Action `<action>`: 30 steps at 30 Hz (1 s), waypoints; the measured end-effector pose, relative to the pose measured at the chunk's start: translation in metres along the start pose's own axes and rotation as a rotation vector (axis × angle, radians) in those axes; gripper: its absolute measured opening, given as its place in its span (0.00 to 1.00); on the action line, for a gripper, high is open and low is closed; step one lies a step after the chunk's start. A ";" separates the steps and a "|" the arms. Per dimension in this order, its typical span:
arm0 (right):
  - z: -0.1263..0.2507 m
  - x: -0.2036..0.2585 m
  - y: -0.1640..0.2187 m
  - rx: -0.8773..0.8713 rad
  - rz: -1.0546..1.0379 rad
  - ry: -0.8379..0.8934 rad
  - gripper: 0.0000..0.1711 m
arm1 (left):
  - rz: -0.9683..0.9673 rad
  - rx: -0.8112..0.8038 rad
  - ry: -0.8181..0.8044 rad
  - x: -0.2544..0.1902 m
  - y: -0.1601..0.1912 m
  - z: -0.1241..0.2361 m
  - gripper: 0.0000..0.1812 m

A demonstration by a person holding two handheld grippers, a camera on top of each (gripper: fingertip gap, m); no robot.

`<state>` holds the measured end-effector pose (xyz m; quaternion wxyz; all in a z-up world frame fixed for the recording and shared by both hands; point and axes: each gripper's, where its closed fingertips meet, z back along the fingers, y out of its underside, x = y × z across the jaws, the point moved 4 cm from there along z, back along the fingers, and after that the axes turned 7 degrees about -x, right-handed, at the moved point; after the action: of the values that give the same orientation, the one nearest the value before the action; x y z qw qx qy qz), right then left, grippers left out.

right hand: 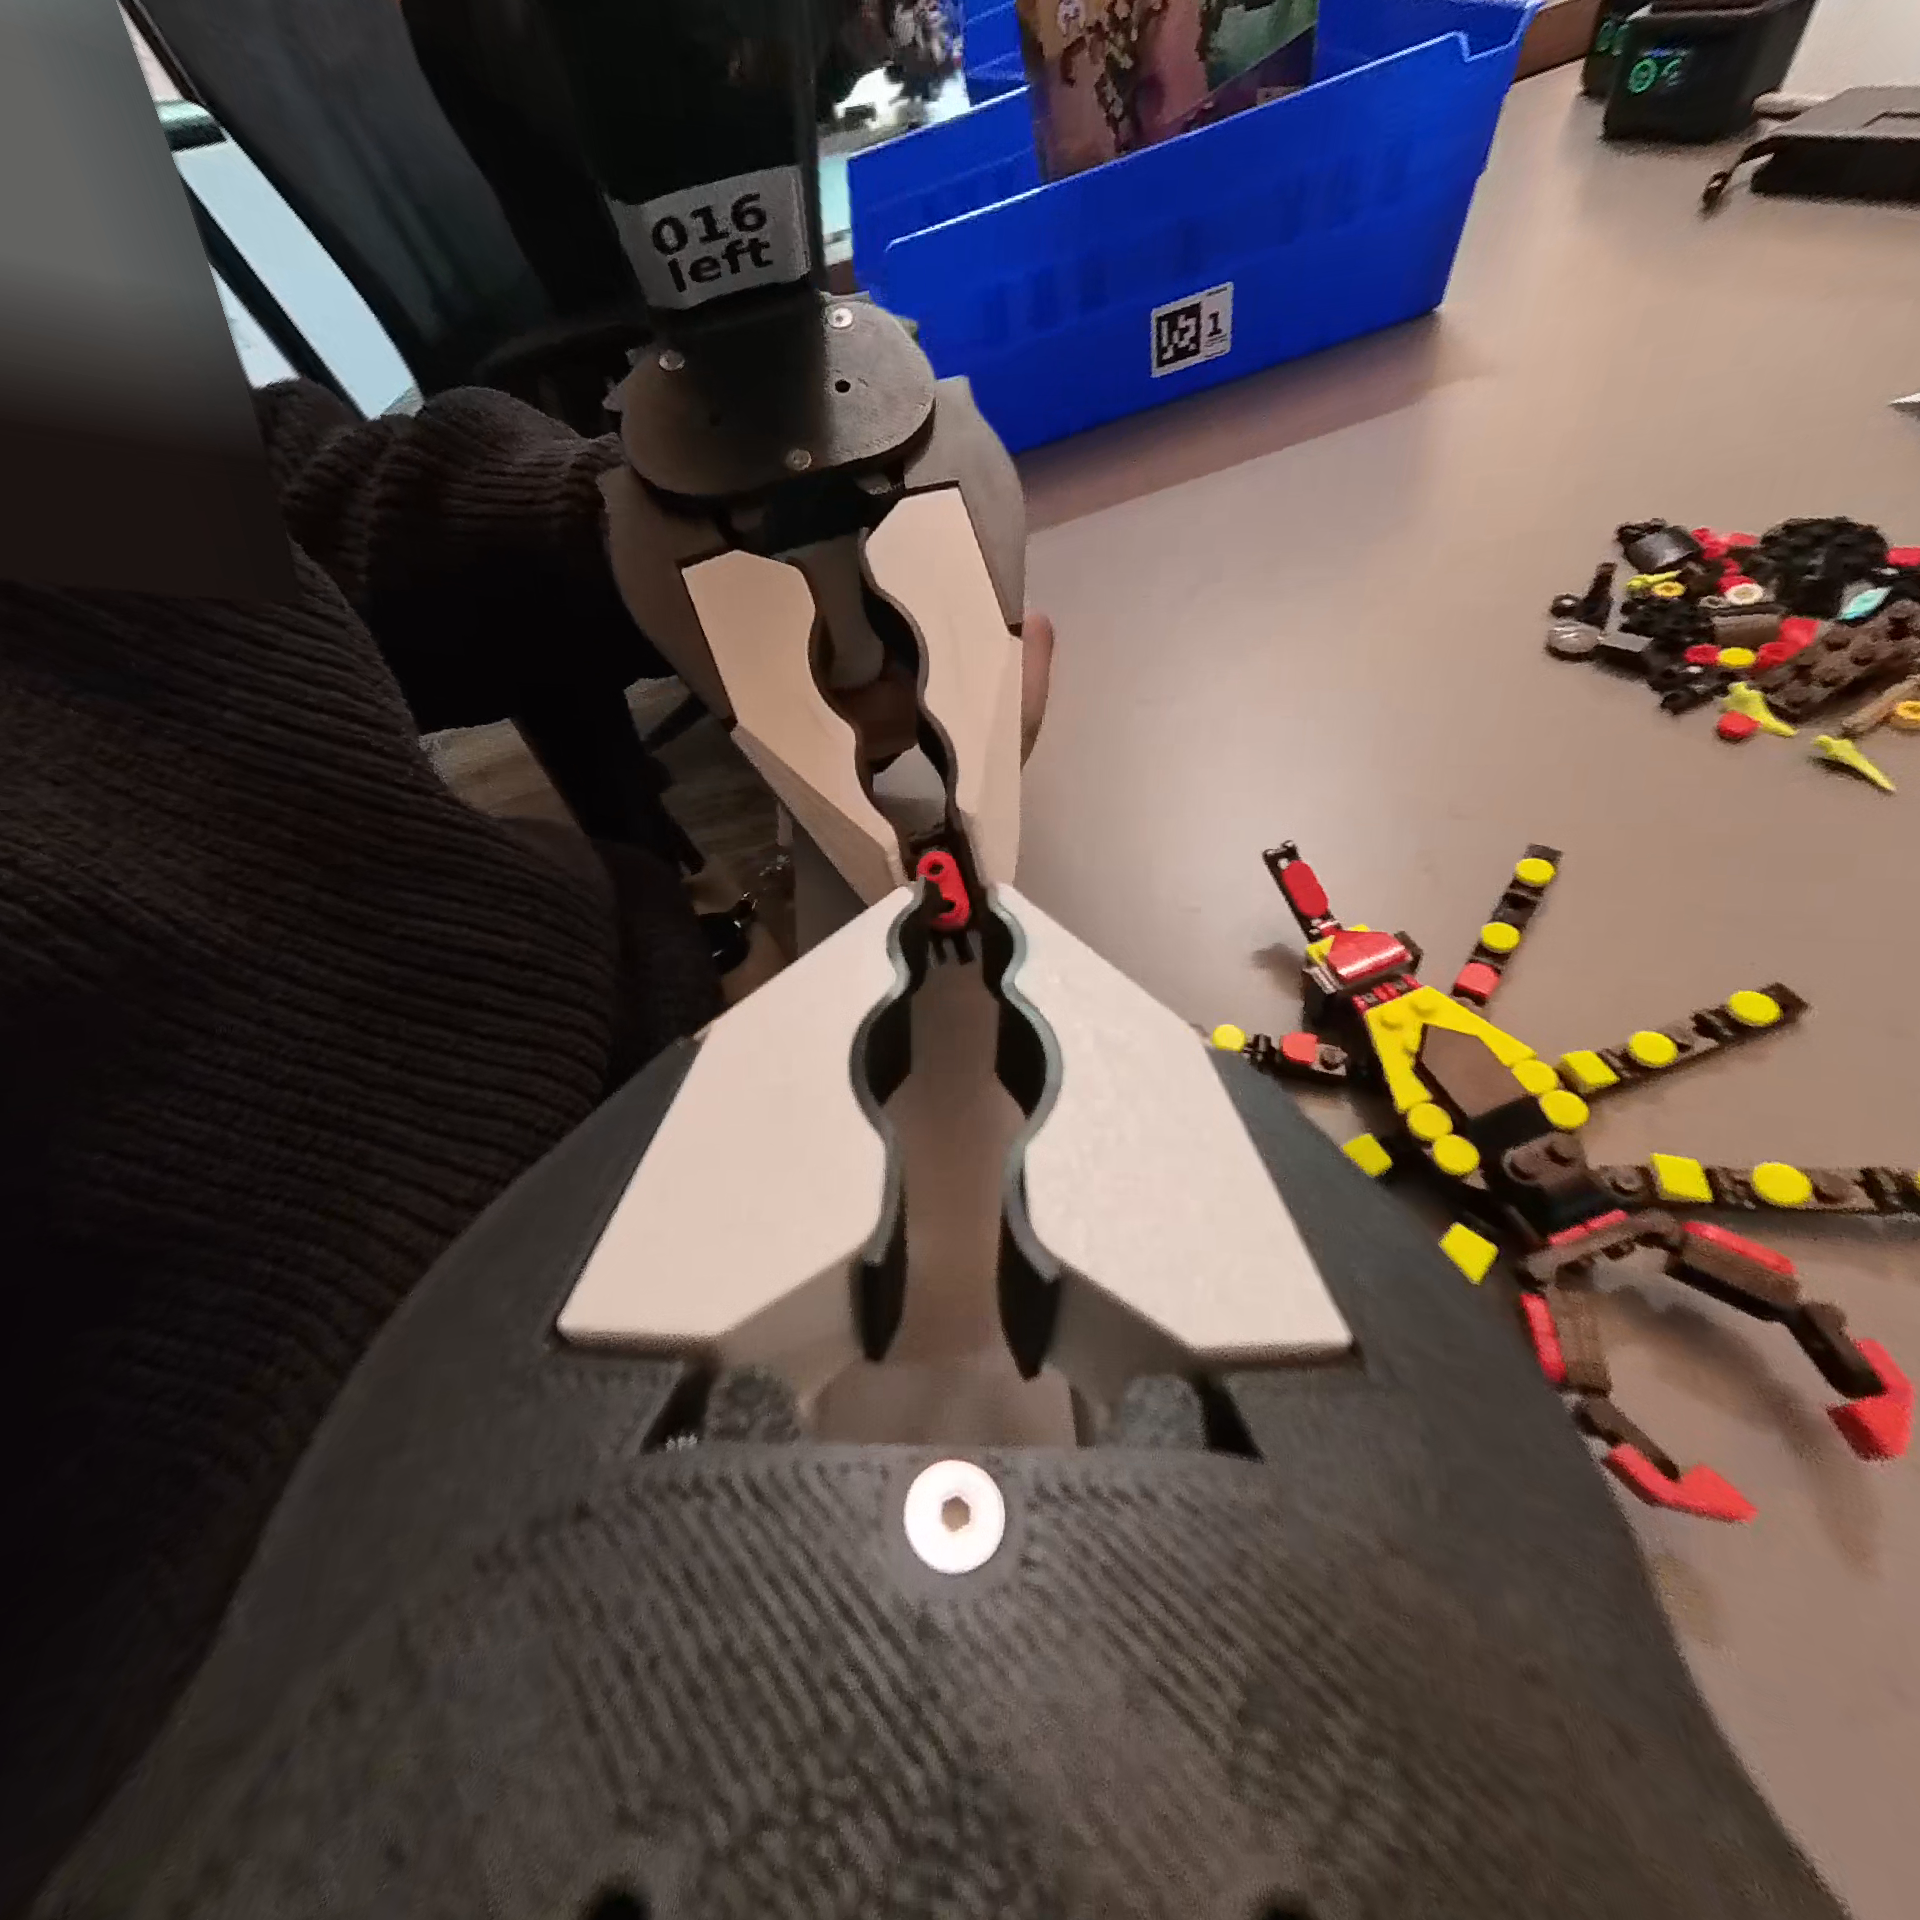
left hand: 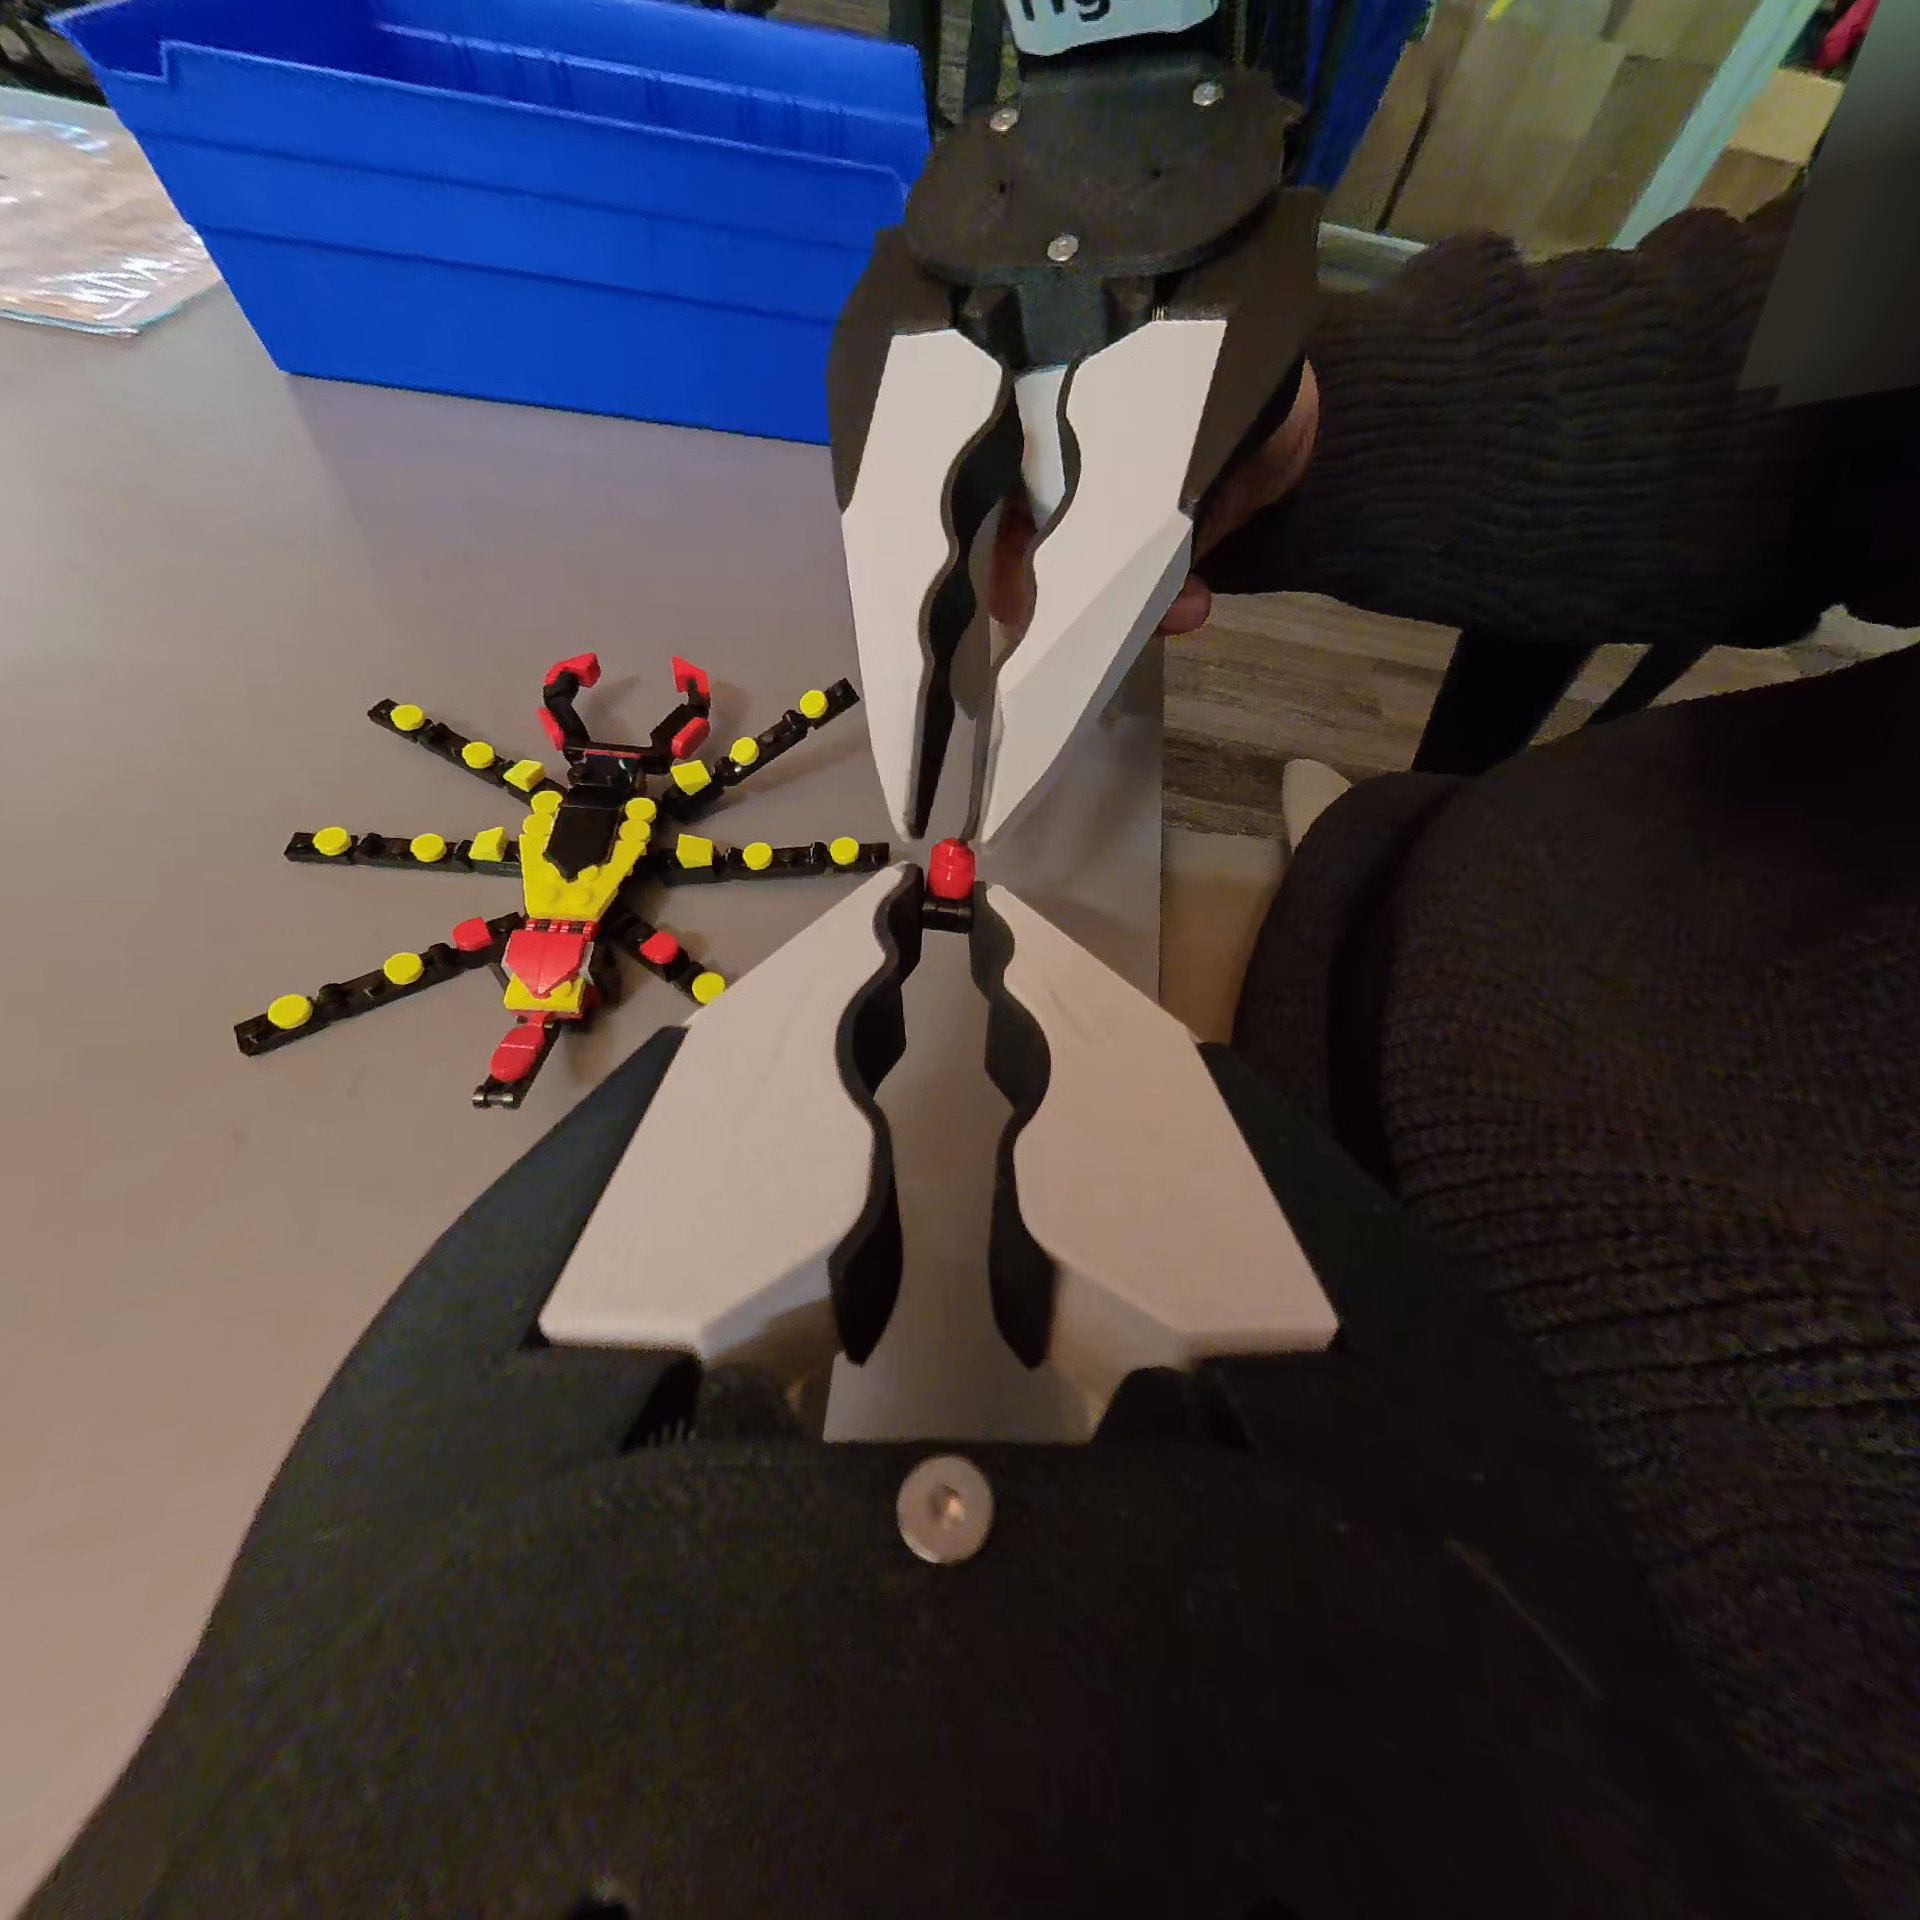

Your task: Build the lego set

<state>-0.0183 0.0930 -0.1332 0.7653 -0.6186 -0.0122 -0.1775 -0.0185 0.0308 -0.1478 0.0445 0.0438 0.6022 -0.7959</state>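
Smooth grey-brown tabletop (left hand: 312,582), indoor room, what looks like cardboard boxes (left hand: 1538,114) stacked at the back. Near edge right by the tools, with a strip of wood-look floor (left hand: 1299,675) past it. Plenty of bare surface between the blue bin (left hand: 520,208) and the brick model (left hand: 571,873), less toward the loose brick pile (right hand: 1766,634) further along.

Counting up: one bin, one pile, one model lying flat with six legs, two red-tipped claws and a tail. Two tools, meeting tip to tip close to that near edge, just beside the model.

Left tool (left hand: 943,894) narrowed right down, pinching the small red-and-black piece (left hand: 948,871) by its black end. Right tool (right hand: 940,920) also nearly closed, clamped on the same piece from the opposite side.

Dark knit sleeves (left hand: 1558,468) behind both. Crinkly clear plastic sheet (left hand: 83,229) left of the bin.
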 end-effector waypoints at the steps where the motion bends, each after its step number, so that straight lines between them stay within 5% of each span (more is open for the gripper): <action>1: -0.001 0.001 0.000 0.003 0.004 -0.011 0.05 | 0.001 0.001 -0.004 -0.001 0.000 0.001 0.03; 5: -0.005 0.004 0.001 0.020 -0.003 -0.055 0.10 | -0.006 0.004 -0.031 -0.001 0.002 0.005 0.03; 16: -0.005 0.005 -0.010 -0.012 0.070 -0.010 0.04 | 0.112 -0.084 0.003 -0.003 -0.010 0.010 0.05; 21: 0.001 -0.001 -0.020 -0.091 -0.010 0.003 0.04 | 0.099 -0.084 -0.043 -0.002 -0.011 0.010 0.16; 30: 0.004 0.004 -0.038 -0.247 -0.194 -0.034 0.04 | 0.262 -0.265 -0.003 0.004 -0.034 0.021 0.12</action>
<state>-0.0242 0.0896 -0.0956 0.6625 -0.7066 -0.0629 -0.2405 -0.0267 0.0202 -0.1097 0.1540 0.1146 0.6908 -0.6971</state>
